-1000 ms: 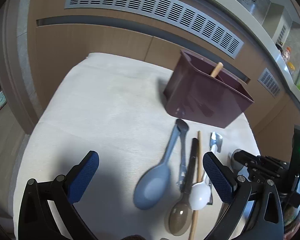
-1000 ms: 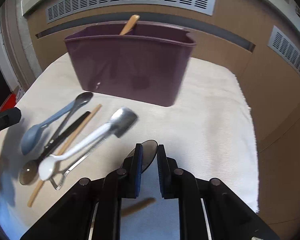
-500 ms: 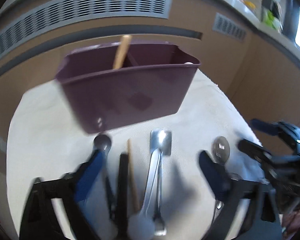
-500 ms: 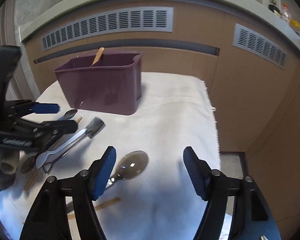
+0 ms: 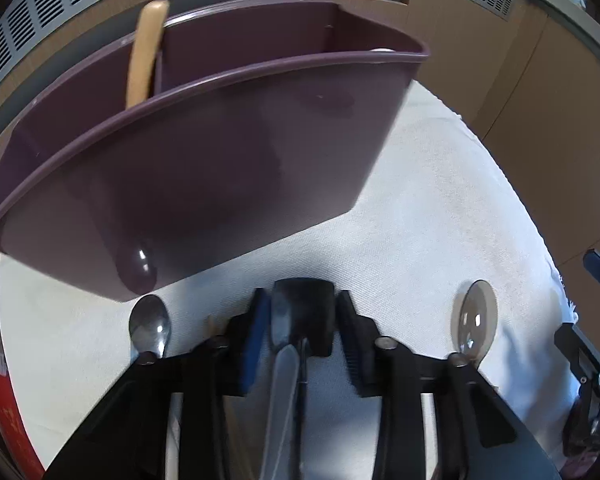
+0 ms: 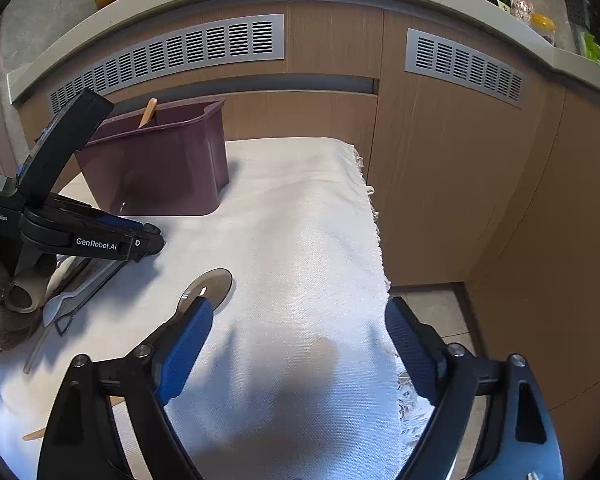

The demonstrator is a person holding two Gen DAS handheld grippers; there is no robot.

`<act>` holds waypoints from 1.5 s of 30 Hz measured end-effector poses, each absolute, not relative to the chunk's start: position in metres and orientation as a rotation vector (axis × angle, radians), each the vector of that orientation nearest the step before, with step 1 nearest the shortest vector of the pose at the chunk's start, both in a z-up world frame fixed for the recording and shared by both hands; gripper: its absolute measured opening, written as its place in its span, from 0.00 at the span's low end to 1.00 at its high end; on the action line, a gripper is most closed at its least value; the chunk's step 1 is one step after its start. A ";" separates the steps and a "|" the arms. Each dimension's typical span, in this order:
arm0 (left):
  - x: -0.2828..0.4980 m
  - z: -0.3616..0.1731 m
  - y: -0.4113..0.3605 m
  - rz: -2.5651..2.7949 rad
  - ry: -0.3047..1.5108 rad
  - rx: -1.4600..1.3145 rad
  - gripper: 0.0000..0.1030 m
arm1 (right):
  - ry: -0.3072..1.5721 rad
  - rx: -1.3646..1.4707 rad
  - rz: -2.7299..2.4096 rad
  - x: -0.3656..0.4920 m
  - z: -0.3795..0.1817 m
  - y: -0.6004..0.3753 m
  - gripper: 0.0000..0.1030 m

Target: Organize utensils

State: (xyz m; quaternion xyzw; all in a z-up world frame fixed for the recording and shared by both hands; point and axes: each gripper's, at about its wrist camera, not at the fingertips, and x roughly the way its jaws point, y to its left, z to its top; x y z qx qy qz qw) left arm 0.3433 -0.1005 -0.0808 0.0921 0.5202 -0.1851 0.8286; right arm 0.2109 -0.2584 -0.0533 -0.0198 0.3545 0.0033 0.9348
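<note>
Barely started: only one wooden utensil (image 5: 144, 52) in the purple caddy (image 5: 204, 168); left gripper (image 5: 300, 344) closing round, not yet pinching, the metal utensil (image 5: 286, 364); right gripper (image 6: 296, 348) released, empty; several spoons remaining

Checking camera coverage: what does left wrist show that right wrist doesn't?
Left wrist only: metal spoon near the caddy's base, and the dark utensil head between the left tool's closing pads.
Right wrist only: the right tool wide open with nothing between its pads, white spoon, floor.
Both: purple caddy with wooden stick, white cloth, translucent spoon, vented cabinet.
</note>
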 end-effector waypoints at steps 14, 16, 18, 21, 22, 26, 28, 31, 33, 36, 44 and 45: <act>0.247 -0.010 -0.010 -0.209 0.688 -0.104 0.32 | 0.846 0.067 0.005 0.237 -0.057 -0.206 0.88; 0.240 -0.008 0.004 -0.200 0.661 -0.146 0.32 | 0.889 0.081 -0.029 0.247 -0.065 -0.196 0.82; 0.236 -0.008 0.015 -0.203 0.649 -0.180 0.32 | 0.921 0.099 -0.058 0.255 -0.071 -0.189 0.81; 0.220 -0.007 0.031 -0.202 0.628 -0.200 0.32 | 0.962 0.118 -0.104 0.262 -0.082 -0.181 0.74; 0.219 -0.010 0.034 -0.201 0.623 -0.203 0.32 | 0.981 0.116 -0.109 0.264 -0.087 -0.178 0.68; 0.221 -0.012 0.042 -0.210 0.618 -0.250 0.32 | 0.941 0.018 -0.112 0.263 -0.087 -0.161 0.32; 0.221 -0.012 0.046 -0.218 0.614 -0.268 0.32 | 0.934 -0.015 -0.071 0.262 -0.084 -0.155 0.31; 0.218 -0.012 0.052 -0.229 0.613 -0.282 0.32 | 0.876 0.015 0.011 0.252 -0.072 -0.157 0.31; 0.216 -0.011 0.055 -0.234 0.611 -0.288 0.32 | 0.817 0.027 0.061 0.241 -0.057 -0.160 0.31; 0.211 -0.008 0.056 -0.244 0.608 -0.294 0.32 | 0.745 0.015 0.103 0.222 -0.035 -0.163 0.31; 0.197 0.011 0.045 -0.241 0.582 -0.252 0.32 | 0.630 -0.031 0.098 0.203 -0.002 -0.162 0.31; 0.195 0.013 0.043 -0.241 0.577 -0.244 0.32 | 0.623 -0.026 0.103 0.201 0.001 -0.163 0.31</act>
